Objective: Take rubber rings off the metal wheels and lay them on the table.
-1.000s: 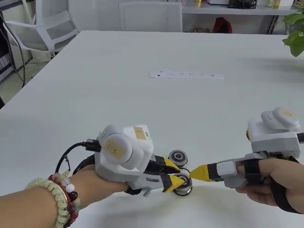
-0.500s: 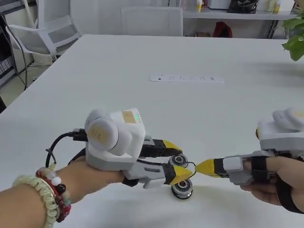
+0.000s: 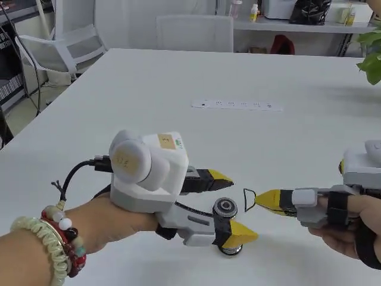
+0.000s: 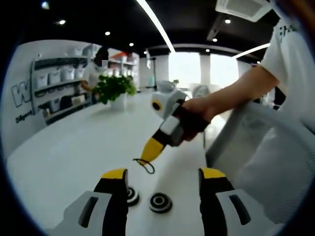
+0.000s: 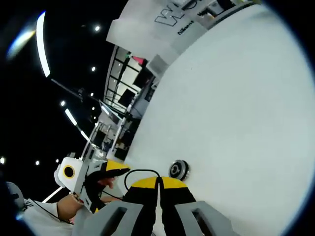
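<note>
Two metal wheels stand on the white table (image 3: 149,101): one wheel (image 3: 225,208) between my left gripper's jaws, a second wheel (image 3: 231,246) under its near jaw. My left gripper (image 3: 236,205) is open and touches neither. The left gripper view shows both wheels (image 4: 161,202) (image 4: 130,195) below its spread yellow tips (image 4: 163,174). My right gripper (image 3: 257,201) is shut on a thin black rubber ring (image 3: 249,198), held just right of the wheels, above the table. In the right gripper view the ring (image 5: 129,177) loops out from the shut tips (image 5: 158,181), with a wheel (image 5: 178,169) beyond.
A white power strip (image 3: 236,105) lies mid-table, far behind the wheels. White chairs (image 3: 59,50) stand at the far left edge and a plant (image 3: 372,56) at the far right. Broad bare tabletop lies around the wheels.
My left gripper has let go of the wheel and opened wide. My right gripper has drawn back to the right, pulling the rubber ring away from the wheel.
</note>
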### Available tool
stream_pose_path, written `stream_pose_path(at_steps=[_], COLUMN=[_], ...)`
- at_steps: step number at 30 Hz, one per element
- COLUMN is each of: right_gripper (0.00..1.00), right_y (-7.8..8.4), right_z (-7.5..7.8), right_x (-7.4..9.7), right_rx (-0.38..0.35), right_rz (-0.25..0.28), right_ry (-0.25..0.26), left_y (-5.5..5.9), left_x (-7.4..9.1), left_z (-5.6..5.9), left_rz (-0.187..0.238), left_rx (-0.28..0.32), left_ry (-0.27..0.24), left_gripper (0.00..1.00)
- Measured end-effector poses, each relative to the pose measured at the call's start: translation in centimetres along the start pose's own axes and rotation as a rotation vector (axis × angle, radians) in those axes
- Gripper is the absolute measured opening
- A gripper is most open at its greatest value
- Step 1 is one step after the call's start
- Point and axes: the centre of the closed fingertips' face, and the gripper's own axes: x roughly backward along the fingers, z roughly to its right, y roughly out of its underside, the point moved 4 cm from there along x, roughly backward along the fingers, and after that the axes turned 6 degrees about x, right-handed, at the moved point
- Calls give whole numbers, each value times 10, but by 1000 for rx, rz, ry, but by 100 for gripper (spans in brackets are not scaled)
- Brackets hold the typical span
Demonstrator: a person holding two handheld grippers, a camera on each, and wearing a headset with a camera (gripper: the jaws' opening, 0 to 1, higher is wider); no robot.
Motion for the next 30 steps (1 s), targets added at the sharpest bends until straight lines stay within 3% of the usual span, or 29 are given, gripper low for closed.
stream_pose_path(at_steps=[3,9,15,19,25,30], right_gripper=[0,0,0,0,0,0], right_y=[-3,-4,-9,-13,-14,-14], right_z=[-4,-7,-10,-11,-13,-19], right_x=[0,1,3,5,5,3], right_rx=[8,38,42,36,43,77], right_rz=[13,13,33,52,55,46], right_ry=[-6,-11,-26,-33,-35,-37], left_y=[-4,-14,-15,-11,-13,-6], left_x=[4,13,37,55,81,102], left_z=[1,6,8,7,11,9], left_rz=[-20,-13,-47,-77,-60,-59], left_rx=[-22,-20,-49,-73,-74,-69], left_ry=[6,26,23,-6,-45,-110], left_gripper=[61,64,72,76,77,80])
